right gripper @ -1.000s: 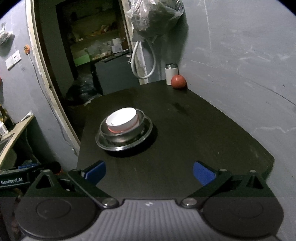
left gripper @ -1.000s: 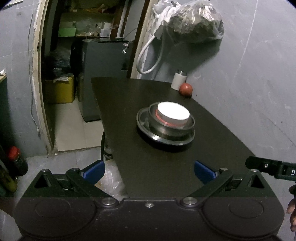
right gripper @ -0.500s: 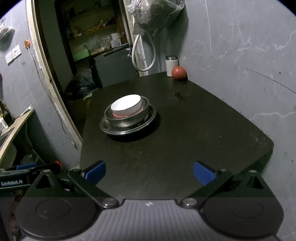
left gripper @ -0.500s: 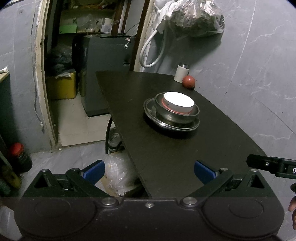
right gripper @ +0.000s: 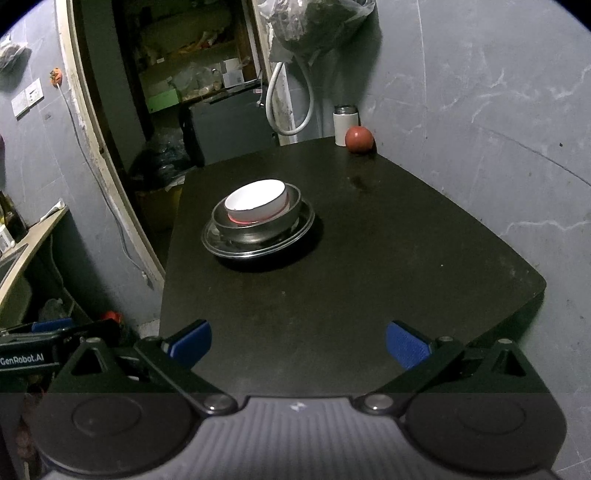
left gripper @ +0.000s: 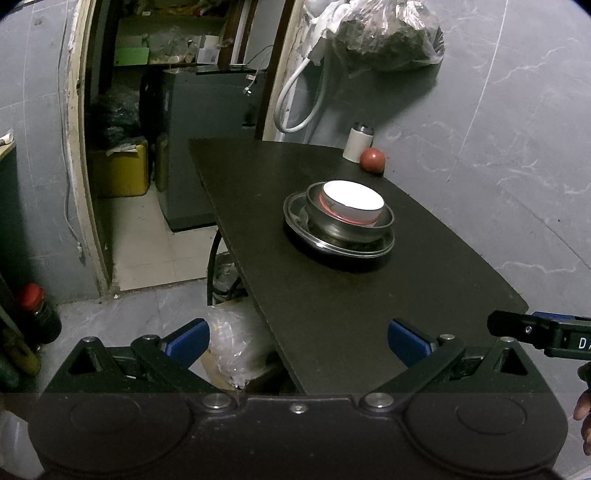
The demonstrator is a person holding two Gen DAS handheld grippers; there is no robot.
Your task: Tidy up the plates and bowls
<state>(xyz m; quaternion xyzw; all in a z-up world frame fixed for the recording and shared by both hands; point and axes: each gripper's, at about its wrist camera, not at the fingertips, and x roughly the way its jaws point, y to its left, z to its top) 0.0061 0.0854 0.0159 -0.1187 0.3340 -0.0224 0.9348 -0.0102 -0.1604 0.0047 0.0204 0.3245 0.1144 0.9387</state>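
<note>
On the dark table a small stack stood a little toward the left edge: a white bowl sat inside a steel bowl, and the steel bowl sat on a steel plate. A thin red rim showed under the white bowl (I could not tell what it belonged to). The stack was upright and nothing touched it.

The left gripper was held near the front left corner of the table, with its blue fingers spread wide and nothing between them. The right gripper was held over the near edge of the table, and its blue pads were also far apart and held nothing. Both were well apart from the stack.

At the far corner, against the grey wall, a white canister stood upright, with a red ball just beside it. A plastic bag with dark contents hung above them, near a looped white hose.
</note>
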